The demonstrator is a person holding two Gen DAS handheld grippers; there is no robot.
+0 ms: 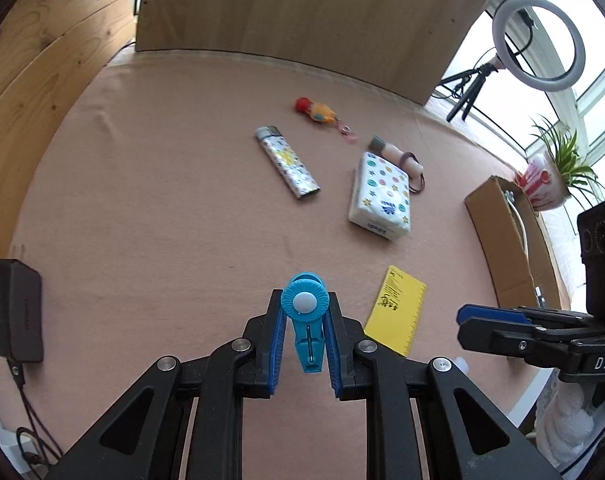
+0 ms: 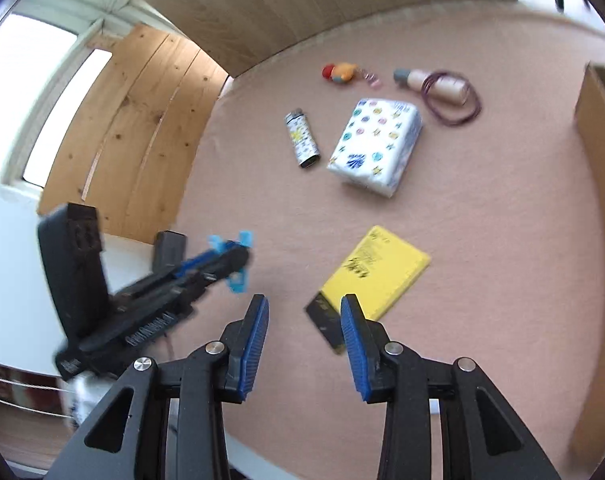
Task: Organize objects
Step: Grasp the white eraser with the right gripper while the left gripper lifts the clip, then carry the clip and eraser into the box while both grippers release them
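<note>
I am holding a blue clip [image 1: 305, 312] in my left gripper [image 1: 305, 344], its two blue pads pressing on the clip's sides while the round ribbed head with a pale button sticks out past the fingertips. My right gripper [image 2: 305, 340] is hanging with its jaws apart and nothing between them, above the pink tabletop [image 2: 502, 200].

I am taking the tissue pack [image 1: 380, 196] as my landmark (white, dotted with coloured buttons and stars). Left of the pack, a patterned lighter [image 1: 287, 162] is lying flat, apart from it. Beyond the pack, a small red and orange toy [image 1: 316, 111] with a pink clasp is resting nearer the wooden board [image 1: 302, 12]. Just behind the pack, a pale tube [image 1: 396, 156] with a grey cap is lying with a dark purple hair band [image 2: 452, 98] looped around it. In front of the pack, nearer to me, a yellow booklet [image 2: 376, 272] with black writing is lying flat; in the right wrist view its near dark corner is sitting just beside my right gripper's right-hand pad. To the right of the pack, a cardboard box [image 1: 498, 240] is standing at the tabletop's edge. Far left of the pack, a black power adapter [image 1: 14, 312] is lying with its cable trailing off.

My left gripper, seen blurred from the right wrist view, is sitting well left of the booklet.
</note>
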